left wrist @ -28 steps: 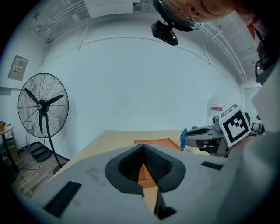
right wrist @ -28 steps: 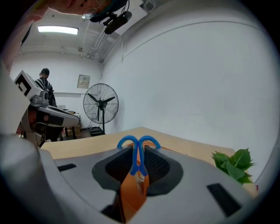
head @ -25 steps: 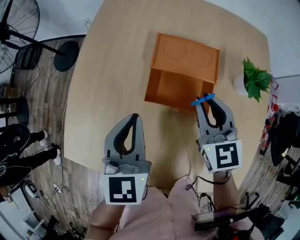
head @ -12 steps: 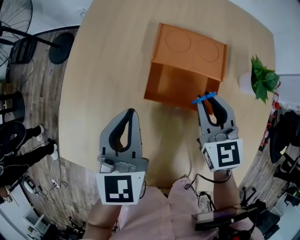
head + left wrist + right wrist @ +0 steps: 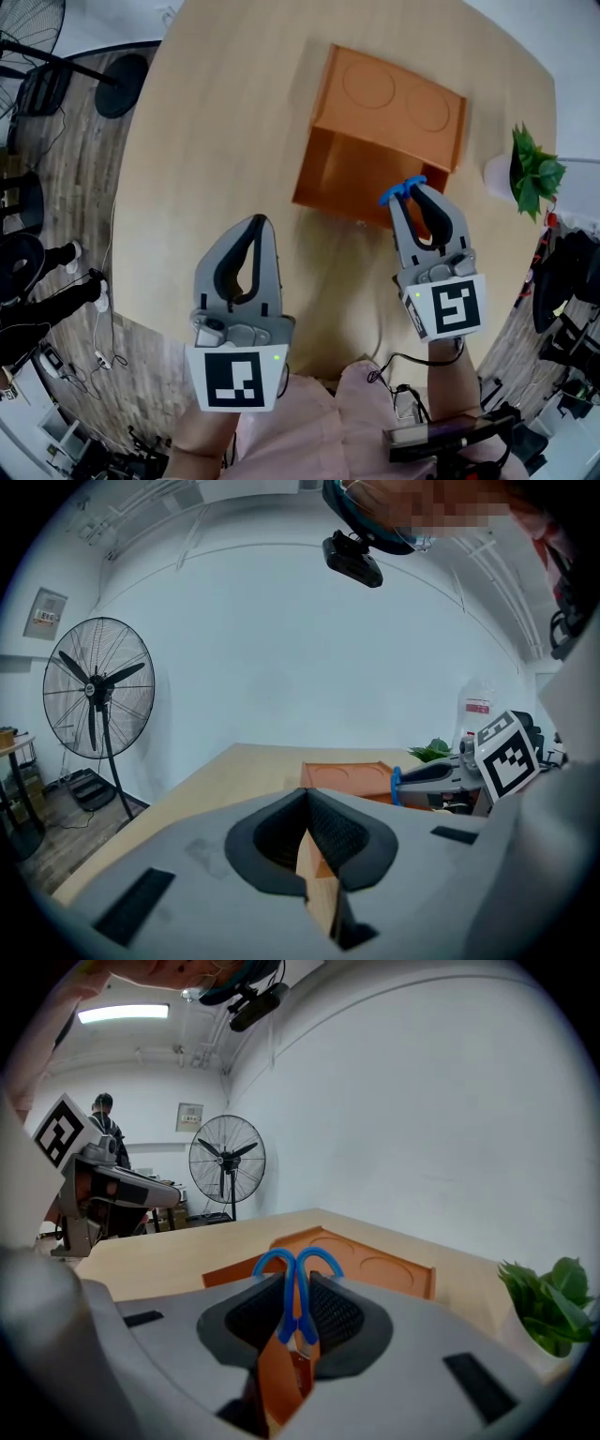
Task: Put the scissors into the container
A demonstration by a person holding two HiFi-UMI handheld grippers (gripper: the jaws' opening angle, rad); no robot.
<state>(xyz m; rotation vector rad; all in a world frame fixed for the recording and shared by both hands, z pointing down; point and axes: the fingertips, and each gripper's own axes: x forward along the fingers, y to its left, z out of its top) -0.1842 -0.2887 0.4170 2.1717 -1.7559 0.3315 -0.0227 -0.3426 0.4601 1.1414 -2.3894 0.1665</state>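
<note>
An orange box-shaped container [image 5: 384, 141] lies on the round wooden table [image 5: 216, 131], its open side facing me. My right gripper [image 5: 405, 192] is shut on blue-handled scissors [image 5: 401, 190], and hangs just before the container's open front at its right end. In the right gripper view the scissors' blue loops [image 5: 297, 1267] stick up from between the jaws, the container [image 5: 361, 1274] right behind them. My left gripper [image 5: 260, 221] hovers over the table, left of the container and nearer to me; its jaws are shut with nothing between them [image 5: 306, 797].
A small potted green plant [image 5: 531, 172] stands at the table's right edge. A standing fan [image 5: 97, 694] and cables are on the floor left of the table. A person [image 5: 103, 1119] stands far off in the room.
My right gripper has carried the scissors slightly up and forward, closer to the container's opening. The left gripper has hardly moved.
</note>
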